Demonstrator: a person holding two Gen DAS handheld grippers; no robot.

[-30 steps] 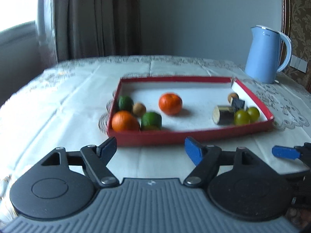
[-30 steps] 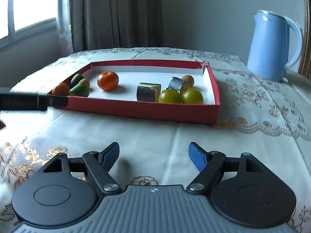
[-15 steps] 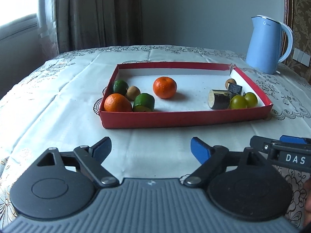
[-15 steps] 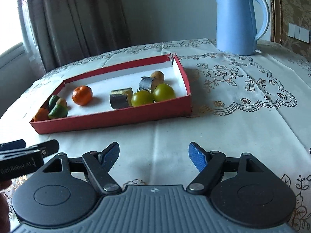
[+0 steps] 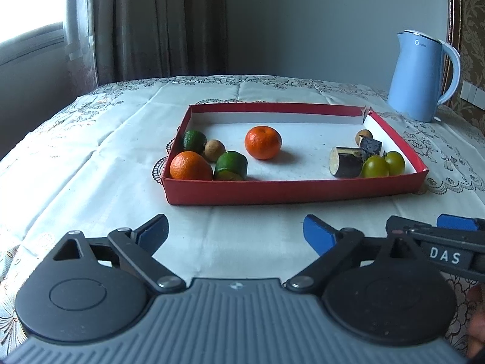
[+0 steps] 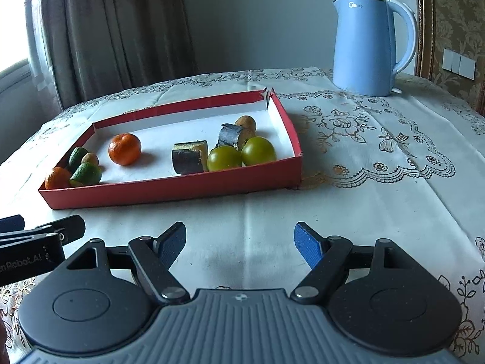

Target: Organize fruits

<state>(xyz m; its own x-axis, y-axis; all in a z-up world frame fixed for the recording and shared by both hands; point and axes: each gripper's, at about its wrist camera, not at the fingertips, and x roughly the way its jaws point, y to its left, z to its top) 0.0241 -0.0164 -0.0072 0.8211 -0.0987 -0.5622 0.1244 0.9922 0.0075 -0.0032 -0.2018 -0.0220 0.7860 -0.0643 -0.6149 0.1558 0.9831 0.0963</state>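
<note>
A red tray lies on the table. At its left end sit an orange, two green cut pieces and a small brown fruit. A second orange sits mid-tray. At its right end are two dark eggplant pieces, two green tomatoes and another small brown fruit. My left gripper is open and empty, short of the tray's near wall. My right gripper is open and empty, also short of the tray.
A blue electric kettle stands at the back right on the lace tablecloth. Curtains and a window lie behind on the left. Each gripper shows at the edge of the other's view.
Both grippers have drawn back and risen slightly. The right wrist view has swung so the tray now lies more to its left. Nothing in the tray moved.
</note>
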